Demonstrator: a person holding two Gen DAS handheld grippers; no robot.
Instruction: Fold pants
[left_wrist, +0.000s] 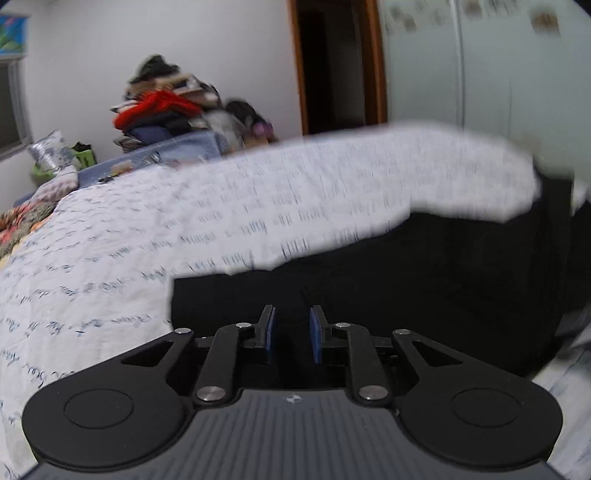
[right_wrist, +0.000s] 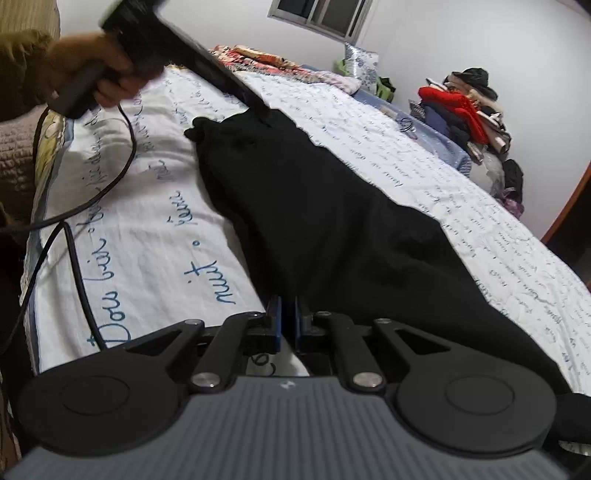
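Observation:
Black pants (right_wrist: 314, 206) lie stretched lengthwise on a white bedsheet with blue handwriting (right_wrist: 147, 229). My right gripper (right_wrist: 287, 301) is at the pants' near end, its blue pads shut on the cloth's edge. In the right wrist view, a hand (right_wrist: 110, 74) holds my left gripper (right_wrist: 260, 107), whose tip touches the pants' far end beside a bunched corner. In the blurred left wrist view the left gripper (left_wrist: 291, 310) hovers over the pants (left_wrist: 406, 288). Its pads stand a little apart with only black between them, so I cannot tell whether cloth is pinched there.
A pile of clothes with a red garment (right_wrist: 465, 107) sits at the bed's far corner, also in the left wrist view (left_wrist: 162, 107). A patterned blanket (right_wrist: 258, 59) lies by the wall. A black cable (right_wrist: 74, 258) trails over the sheet. A doorway (left_wrist: 332, 66) and wardrobe (left_wrist: 480, 74) stand beyond the bed.

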